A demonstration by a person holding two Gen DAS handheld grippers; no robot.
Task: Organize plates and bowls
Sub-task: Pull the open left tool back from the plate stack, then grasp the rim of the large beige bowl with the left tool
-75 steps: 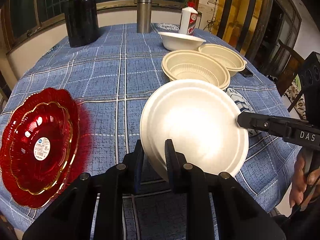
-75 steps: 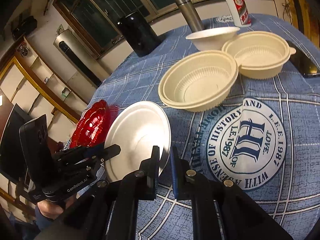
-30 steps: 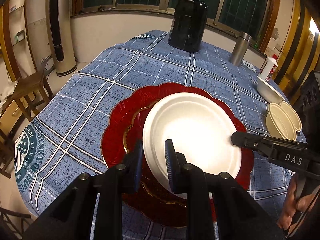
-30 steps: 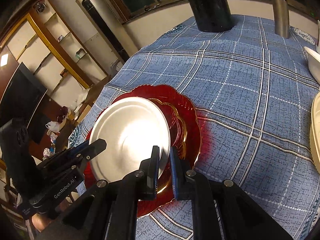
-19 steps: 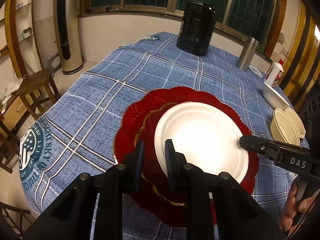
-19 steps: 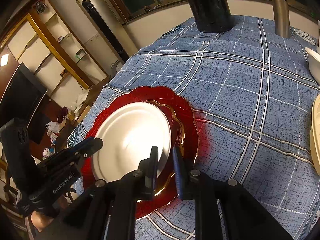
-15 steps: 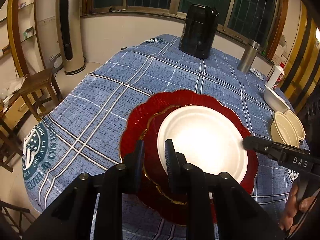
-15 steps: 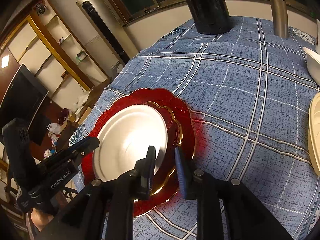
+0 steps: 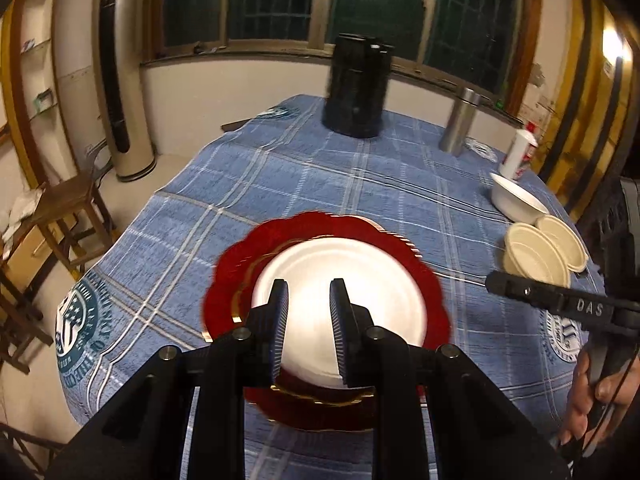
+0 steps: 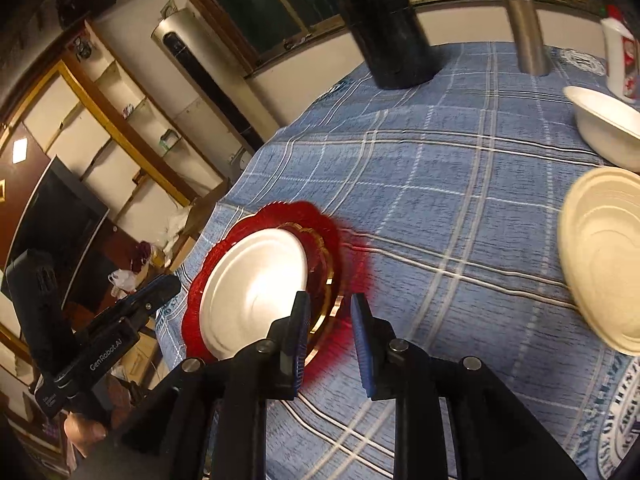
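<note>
**A:** From the left wrist view, what do you make of it?

**B:** The white plate (image 9: 340,304) sits in the lower middle of the frame, lying on the red plates (image 9: 424,280) on the blue-checked counter (image 9: 360,184). The left gripper (image 9: 308,320) hangs above it, jaws a narrow gap apart with nothing between them. So the stacking step looks done to me. The right gripper (image 9: 494,280) pokes in from the right edge; I cannot tell its jaws from here.

**A:** And the bowls?

**B:** At the right edge: two cream bowls (image 9: 536,252) touching each other, a white bowl (image 9: 516,200) just behind them.

**A:** The right wrist view?

**B:** Same stack, lower left of the frame: white plate (image 10: 256,288) inside the red plates (image 10: 324,232). The right gripper (image 10: 330,336) has just been opening its jaws; they stand slightly apart, empty, just off the plates' right rim. The left gripper (image 10: 172,280) shows at far left, a hand (image 10: 80,432) beneath it.

**A:** Next?

**B:** I'd judge the bowls. One cream bowl (image 10: 600,256) is at the right edge, the white bowl (image 10: 604,128) above it. Nesting them calls for a wider opening and a clean bite on a rim.
</note>
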